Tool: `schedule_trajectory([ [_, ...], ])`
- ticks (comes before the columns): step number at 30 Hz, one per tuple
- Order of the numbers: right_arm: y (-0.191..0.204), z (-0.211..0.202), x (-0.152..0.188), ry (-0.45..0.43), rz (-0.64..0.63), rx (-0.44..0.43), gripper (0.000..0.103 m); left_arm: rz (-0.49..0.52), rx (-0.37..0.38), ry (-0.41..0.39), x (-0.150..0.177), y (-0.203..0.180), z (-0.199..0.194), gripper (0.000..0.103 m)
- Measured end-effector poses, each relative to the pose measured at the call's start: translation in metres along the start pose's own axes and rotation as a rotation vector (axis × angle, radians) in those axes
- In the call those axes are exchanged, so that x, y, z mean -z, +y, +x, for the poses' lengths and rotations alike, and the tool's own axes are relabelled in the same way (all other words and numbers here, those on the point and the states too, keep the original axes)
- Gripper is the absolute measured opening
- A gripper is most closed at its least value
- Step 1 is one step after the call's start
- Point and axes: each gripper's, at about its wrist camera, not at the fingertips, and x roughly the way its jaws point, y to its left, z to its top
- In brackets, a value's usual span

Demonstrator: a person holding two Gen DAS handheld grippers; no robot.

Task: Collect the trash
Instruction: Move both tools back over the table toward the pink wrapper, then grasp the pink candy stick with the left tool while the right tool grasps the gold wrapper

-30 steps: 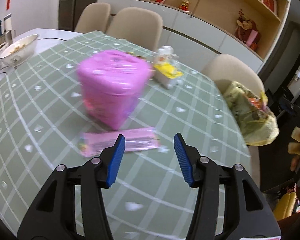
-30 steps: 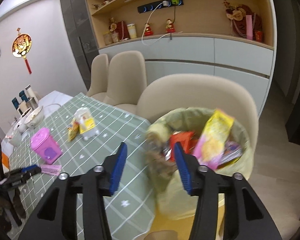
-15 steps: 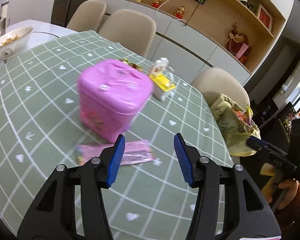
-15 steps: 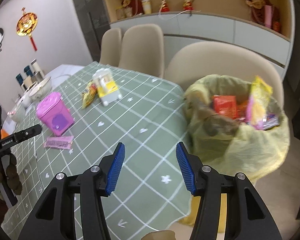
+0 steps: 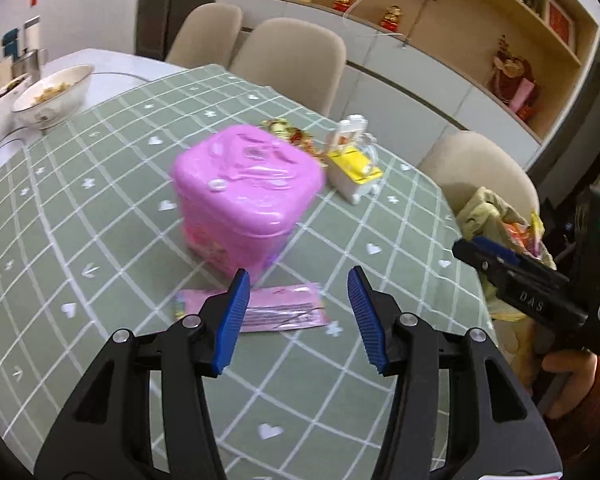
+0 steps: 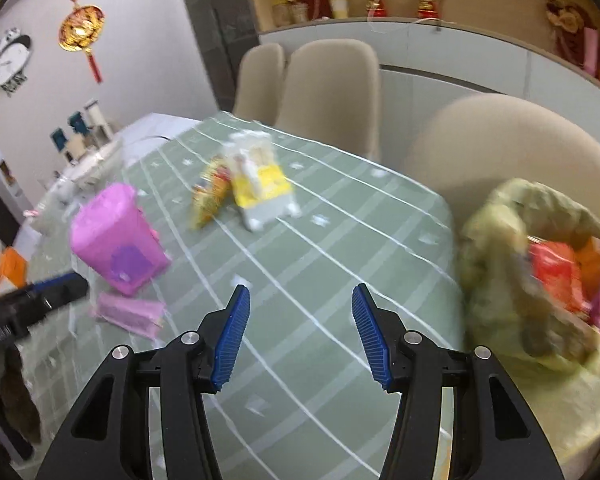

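The left gripper (image 5: 296,316) hangs spread and empty just above the flat pink wrapper (image 5: 260,310), which lies on the green checked tablecloth (image 5: 100,208) directly in front of the pink lidded box (image 5: 244,196). The likeliest slip, judged from this, is that the wrapper lies so flat that the pads skate over it or pinch the cloth along with it; being so close to the pink box, a finger could also nudge the box. The right gripper (image 6: 298,334) is likewise spread with nothing between its jaws, over bare cloth between the pink box and the trash bag (image 6: 496,240); its view is smeared, so a hurried reach could knock the white and yellow carton (image 6: 260,188) that lies beyond the pink box, beside a yellow and red snack packet (image 6: 210,194). The bag, a yellowish liner open beside a beige chair well right of the pink box, already holds red, orange and yellow packets. The pink box's lid is on, contents unseen. A bowl (image 5: 52,94) far left of the box holds some food.
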Motion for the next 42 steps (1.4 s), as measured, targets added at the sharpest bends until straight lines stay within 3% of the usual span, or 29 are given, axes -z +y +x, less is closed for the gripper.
schedule_trajectory([
  [6,0.04,0.046,-0.027,0.011,0.028,-0.107,0.047,-0.068,-0.027,-0.001,0.013,0.035,-0.014,0.049],
  [13,0.07,0.111,-0.063,0.041,0.104,-0.157,0.041,-0.143,-0.031,-0.005,0.029,0.079,-0.022,0.049],
  [22,0.062,0.156,-0.097,0.046,0.142,-0.058,0.04,-0.175,0.009,0.0,0.038,0.107,-0.017,0.049],
  [23,0.062,0.158,-0.098,0.049,0.126,-0.048,0.038,-0.18,0.015,0.001,0.038,0.108,-0.016,0.049],
  [25,0.06,0.165,-0.1,0.092,0.107,-0.062,0.02,-0.188,0.028,0.002,0.039,0.108,-0.014,0.049],
  [28,0.057,0.16,-0.093,0.102,0.102,-0.062,0.017,-0.176,0.046,0.005,0.036,0.103,-0.012,0.049],
  [34,0.043,0.111,-0.075,0.077,0.084,-0.05,0.017,-0.099,0.077,0.012,0.028,0.085,-0.006,0.049],
  [42,0.013,0.018,0.004,0.106,0.022,0.023,0.017,0.055,0.118,0.025,-0.001,0.057,0.026,0.049],
])
